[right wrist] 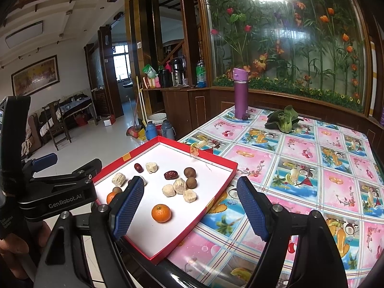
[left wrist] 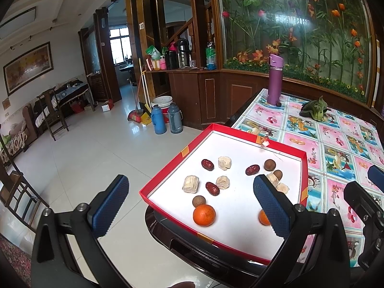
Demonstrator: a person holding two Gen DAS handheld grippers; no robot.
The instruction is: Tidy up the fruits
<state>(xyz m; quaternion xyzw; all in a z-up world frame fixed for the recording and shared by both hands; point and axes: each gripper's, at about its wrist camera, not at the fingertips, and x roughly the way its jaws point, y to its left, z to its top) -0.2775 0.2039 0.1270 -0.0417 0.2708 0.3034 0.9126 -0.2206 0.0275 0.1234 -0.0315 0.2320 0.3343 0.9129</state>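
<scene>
On the table's near-left corner sits the red tray [left wrist: 168, 171], white inside, part of it overhanging the table edge. I count the fruit loose on its floor: two oranges, one near the tray's front edge [left wrist: 204, 215], the other [right wrist: 161, 213] closer to its right rim; three red dates [left wrist: 207, 164]; brown round longans [left wrist: 269, 165]; and pale, rough chunks [left wrist: 225, 163] I cannot identify. Three of the chunks cluster mid-tray, touching a longan.

My left gripper [left wrist: 192, 206] hangs at the tray's front-left corner, jaws spread wide, nothing between the pads; one finger is over the floor tiles, the other over the tray. My right gripper [right wrist: 192, 206] hangs at the tray's right rim, jaws also wide apart and empty, one finger over the tray, one over the patterned tablecloth [right wrist: 312, 163].

Toward the table's far edge: a purple flask [right wrist: 240, 93] upright, a leafy green vegetable [right wrist: 283, 118] lying near it.
</scene>
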